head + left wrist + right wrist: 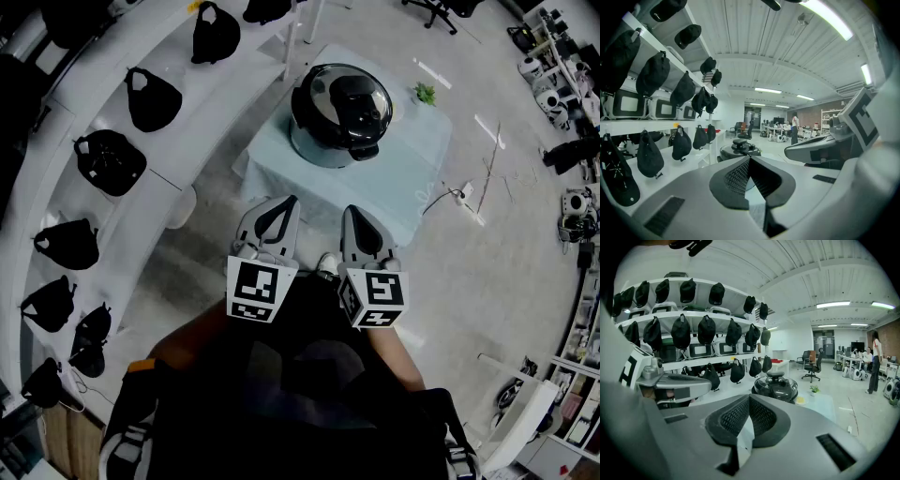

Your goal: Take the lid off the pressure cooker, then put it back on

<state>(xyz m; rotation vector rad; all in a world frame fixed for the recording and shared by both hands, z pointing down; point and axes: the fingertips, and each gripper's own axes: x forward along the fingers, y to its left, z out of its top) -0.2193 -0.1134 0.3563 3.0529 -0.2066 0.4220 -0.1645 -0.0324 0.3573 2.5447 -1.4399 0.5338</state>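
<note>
The pressure cooker [339, 112] stands on a small table with a pale blue cloth [412, 178], its black lid [345, 97] with a knob on top of it. Both grippers hover short of the table's near edge, side by side and pointing at the cooker, apart from it. My left gripper [286, 201] is shut with nothing in it, and so is my right gripper [350, 210]. In the left gripper view the cooker [739, 149] shows just past the closed tips [749, 158]. In the right gripper view the cooker [776, 386] sits ahead of the closed tips [749, 397].
Curved white shelves [169, 141] with several black caps run along the left, close to the table. A small plant [425, 93] stands on the table's far right corner. A cable and plug strip [459, 195] lie on the floor to the right. A person [874, 362] stands far off.
</note>
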